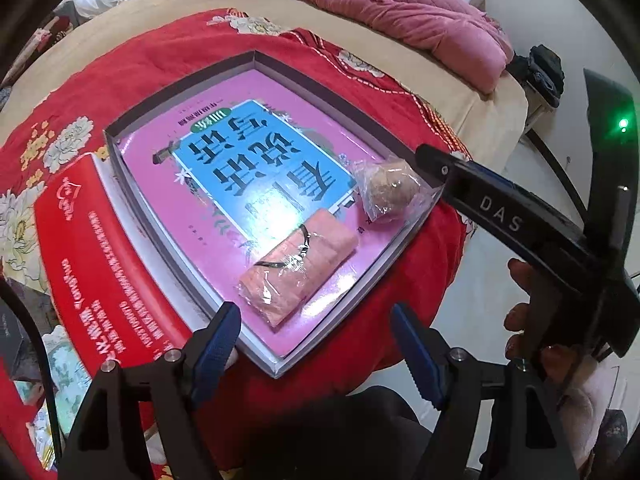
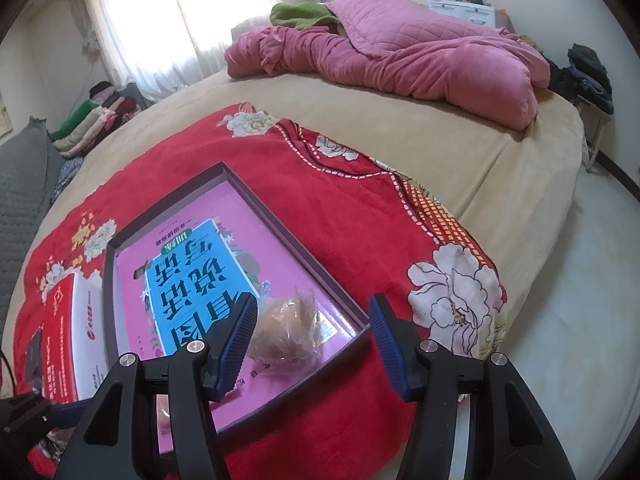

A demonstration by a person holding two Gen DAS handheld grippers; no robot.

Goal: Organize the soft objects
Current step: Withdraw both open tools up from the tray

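Observation:
A shallow box [image 1: 116, 152] with a pink and blue printed floor lies on a red flowered blanket [image 1: 152, 56]. In it lie a pink rolled cloth in clear wrap [image 1: 298, 266] and a brown soft lump in a clear bag [image 1: 390, 188]. My left gripper [image 1: 316, 344] is open and empty, just before the box's near corner, close to the pink roll. My right gripper [image 2: 314, 334] is open, its fingers either side of the brown bagged lump [image 2: 282, 334] and apart from it; in the left wrist view its tip [image 1: 434, 164] sits by the bag.
A red carton [image 1: 96, 264] lies left of the box, also in the right wrist view [image 2: 64, 340]. A pink quilt [image 2: 400, 56] is heaped at the far side of the tan bed [image 2: 440, 160]. Folded clothes [image 2: 96, 120] are stacked at far left. Pale floor [image 2: 580, 300] lies to the right.

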